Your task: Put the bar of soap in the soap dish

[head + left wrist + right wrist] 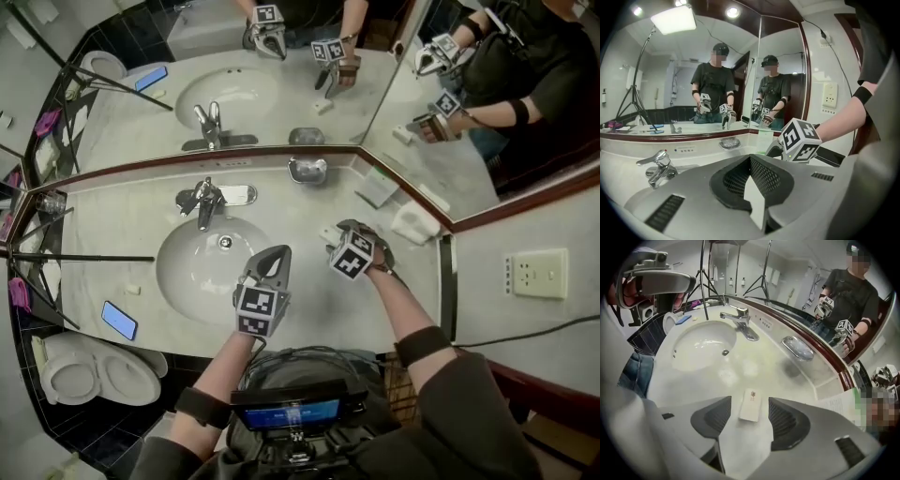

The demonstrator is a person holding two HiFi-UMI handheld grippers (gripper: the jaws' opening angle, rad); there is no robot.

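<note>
Your right gripper (pixel 750 400) is tipped steeply down over the pale stone-look countertop (pixel 754 369), its grey jaws spread wide. The small white rectangular bar of soap (pixel 751 406) lies flat between them at the lower centre of the right gripper view. Neither pad touches it, so nothing is held yet. You have lined the jaws up along the bar's long sides, which is probably the sensible way in: the narrow width fits the opening, and the flat sides give the pads something to press on. In the head view the bar (pixel 327 233) shows just left of that gripper, right of the round white sink basin (pixel 187 272). The shallow silvery oval soap dish (pixel 798 348) sits empty at the back of the counter against the mirror's dark red edge, above and right of the bar in the right gripper view and well apart from it. It was likely left there to stay out of the splash from the chrome tap (pixel 739 317). Your left gripper (pixel 753 186) has its jaws fully together on nothing and hangs over the near rim of the basin at the centre of the head view. I'd judge you are keeping it there simply to stay out of the way. Lower a little before you close, since a smooth bar on a smooth top may skid if only one pad meets it first.
</note>
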